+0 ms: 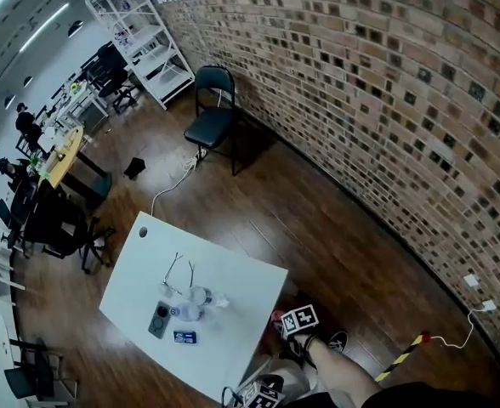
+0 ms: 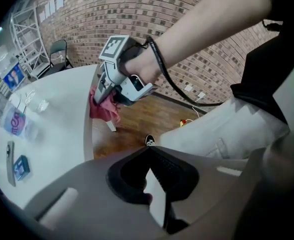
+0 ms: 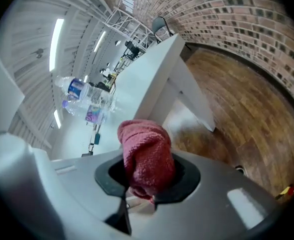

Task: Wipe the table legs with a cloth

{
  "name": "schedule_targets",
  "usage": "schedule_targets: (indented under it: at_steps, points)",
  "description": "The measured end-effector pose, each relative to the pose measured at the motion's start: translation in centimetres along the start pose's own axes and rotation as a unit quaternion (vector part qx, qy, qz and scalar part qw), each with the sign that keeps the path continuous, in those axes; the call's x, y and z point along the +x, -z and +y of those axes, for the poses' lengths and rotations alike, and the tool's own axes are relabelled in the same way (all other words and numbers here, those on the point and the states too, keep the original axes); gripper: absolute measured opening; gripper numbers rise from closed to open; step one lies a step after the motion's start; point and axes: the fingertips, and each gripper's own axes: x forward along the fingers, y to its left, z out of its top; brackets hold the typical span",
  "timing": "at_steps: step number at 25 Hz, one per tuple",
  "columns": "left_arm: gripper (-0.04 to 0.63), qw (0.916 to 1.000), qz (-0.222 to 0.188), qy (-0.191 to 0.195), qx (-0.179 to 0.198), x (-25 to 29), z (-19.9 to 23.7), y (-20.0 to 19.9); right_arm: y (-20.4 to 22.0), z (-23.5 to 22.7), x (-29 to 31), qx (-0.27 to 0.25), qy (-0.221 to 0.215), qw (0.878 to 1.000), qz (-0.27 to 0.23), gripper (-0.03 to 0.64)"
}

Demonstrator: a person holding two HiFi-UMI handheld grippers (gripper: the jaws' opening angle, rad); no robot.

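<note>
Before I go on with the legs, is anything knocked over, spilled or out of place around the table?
Nothing spilled or damaged that I can see. The cloth sits clamped in the right tool near the table leg. Only a loose white cable trails over the floor beyond the table.

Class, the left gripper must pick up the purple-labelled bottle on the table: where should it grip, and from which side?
Probably its labelled middle, coming in level from the side away from the blue-labelled bottle: the purple-labelled bottle appears to stand upright, round-bodied, with that neighbour close beside it.
</note>
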Motion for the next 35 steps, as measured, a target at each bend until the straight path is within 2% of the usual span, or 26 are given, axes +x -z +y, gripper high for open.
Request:
schedule_targets:
  at_steps: [4, 8, 11, 15, 17, 21, 24, 27, 32, 35]
  points:
    - [-0.003, 0.9984, -0.031, 0.002, -0.046, 0.0, 0.5, -3.6, -4.7, -2.0, -1.1, -0.007, 0.021, 1.000, -0.015, 0.081]
    - [-0.003, 0.9921, -0.073, 0.012, -0.102, -0.4, 3.0, -7.9, -7.3, -3.4, -2.5, 0.006, 0.045, 0.999, -0.024, 0.080]
    - [-0.003, 0.9894, -0.092, 0.014, -0.111, -0.6, 6.6, -11.1, -9.5, -3.9, -3.4, 0.044, 0.050, 0.996, -0.051, 0.080]
    - [-0.003, 0.9894, -0.109, 0.031, -0.091, 0.2, 8.9, -14.0, -10.4, -5.1, -3.7, 0.121, 0.030, 0.988, -0.087, 0.081]
    - [-0.003, 0.9891, -0.112, 0.042, -0.087, 1.4, 9.7, -14.5, -10.5, -5.2, -2.8, 0.139, 0.008, 0.986, -0.093, 0.081]
    - [-0.003, 0.9893, -0.100, 0.054, -0.092, 3.8, 10.6, -14.3, -10.8, -6.0, -1.0, 0.140, -0.016, 0.986, -0.094, 0.081]
    - [-0.003, 0.9876, -0.089, 0.063, -0.113, 5.7, 10.9, -13.9, -11.2, -6.7, 0.0, 0.140, -0.039, 0.985, -0.094, 0.081]
    - [-0.003, 0.9850, -0.088, 0.077, -0.127, 7.6, 10.1, -14.7, -11.4, -8.1, 0.9, 0.139, -0.041, 0.986, -0.087, 0.081]
    - [-0.003, 0.9821, -0.102, 0.043, -0.153, 10.6, 9.4, -15.4, -11.0, -10.6, 3.2, 0.149, -0.065, 0.983, -0.081, 0.081]
    - [-0.003, 0.9822, -0.085, 0.028, -0.166, 13.7, 9.2, -14.6, -10.7, -12.4, 4.7, 0.148, -0.081, 0.983, -0.073, 0.081]
